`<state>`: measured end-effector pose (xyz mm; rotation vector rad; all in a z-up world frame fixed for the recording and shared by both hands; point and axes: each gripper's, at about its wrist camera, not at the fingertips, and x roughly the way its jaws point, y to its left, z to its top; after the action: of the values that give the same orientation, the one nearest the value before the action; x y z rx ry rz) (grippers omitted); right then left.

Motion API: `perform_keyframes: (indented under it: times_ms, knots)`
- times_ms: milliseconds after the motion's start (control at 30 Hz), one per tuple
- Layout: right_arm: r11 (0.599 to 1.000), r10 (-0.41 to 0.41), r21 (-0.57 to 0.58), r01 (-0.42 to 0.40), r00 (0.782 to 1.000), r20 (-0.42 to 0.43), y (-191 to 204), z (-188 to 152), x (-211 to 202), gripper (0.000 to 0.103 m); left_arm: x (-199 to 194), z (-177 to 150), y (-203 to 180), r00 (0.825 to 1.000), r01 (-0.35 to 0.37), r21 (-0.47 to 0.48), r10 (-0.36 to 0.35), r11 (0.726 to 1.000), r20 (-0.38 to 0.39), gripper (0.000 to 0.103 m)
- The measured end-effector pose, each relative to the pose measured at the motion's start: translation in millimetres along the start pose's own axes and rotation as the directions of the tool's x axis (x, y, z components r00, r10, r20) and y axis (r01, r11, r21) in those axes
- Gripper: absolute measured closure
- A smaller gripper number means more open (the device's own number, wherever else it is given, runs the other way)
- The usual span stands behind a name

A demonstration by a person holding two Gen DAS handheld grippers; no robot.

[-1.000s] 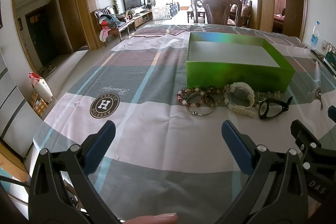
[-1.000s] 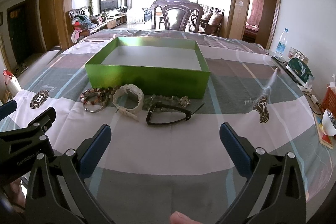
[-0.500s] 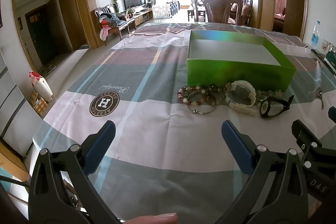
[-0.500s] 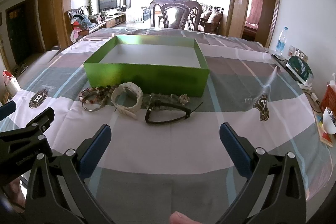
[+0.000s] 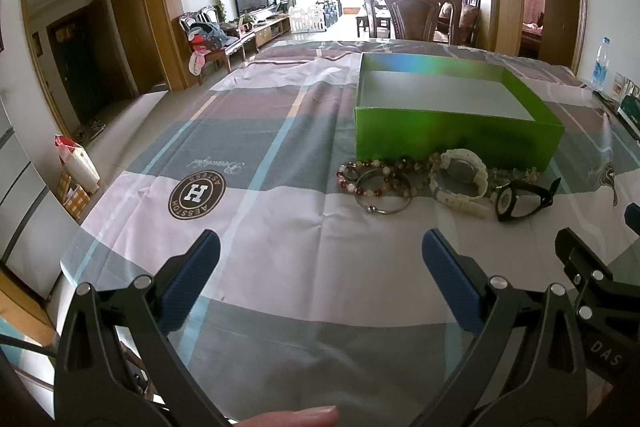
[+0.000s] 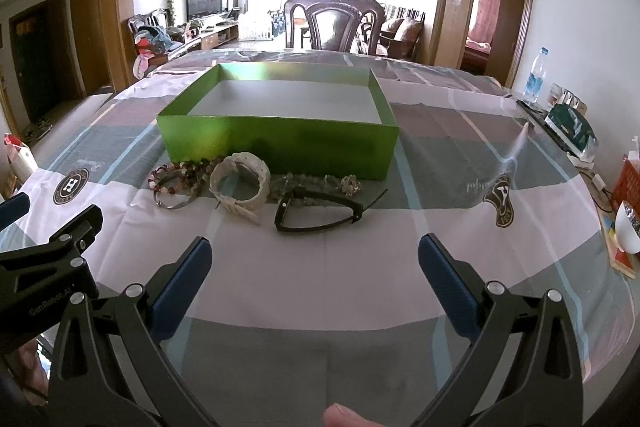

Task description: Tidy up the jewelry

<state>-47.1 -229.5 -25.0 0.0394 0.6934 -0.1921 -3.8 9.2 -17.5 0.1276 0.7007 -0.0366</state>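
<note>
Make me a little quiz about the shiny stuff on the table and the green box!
1. True or false: the green box already holds jewelry.
2. Which lies nearest the right gripper? A the white watch B the black watch C the silver bangle
3. Fill in: both the right gripper and the left gripper are ____.

Key: 1 false; 2 B; 3 open.

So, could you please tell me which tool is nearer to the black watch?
Right. The black watch lies just ahead of the right tool, slightly left of centre; from the left tool it sits farther off, to the right.
</note>
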Motion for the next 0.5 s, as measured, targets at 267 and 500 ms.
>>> perform_keyframes:
  times_ms: [267,500]
  knots:
    - [1.000,-0.002,0.001,0.002,1.000,-0.004,0.7,-2.6,2.6,0.003,0.1,4.8,-3.4,1.000,-0.002,0.003,0.002,1.000,-0.004,0.003]
    - [1.000,-0.002,0.001,0.002,1.000,-0.004,0.5,-2.8,2.5,0.003,0.5,5.4,-3.4,1.000,-0.002,0.003,0.002,1.000,-0.004,0.004]
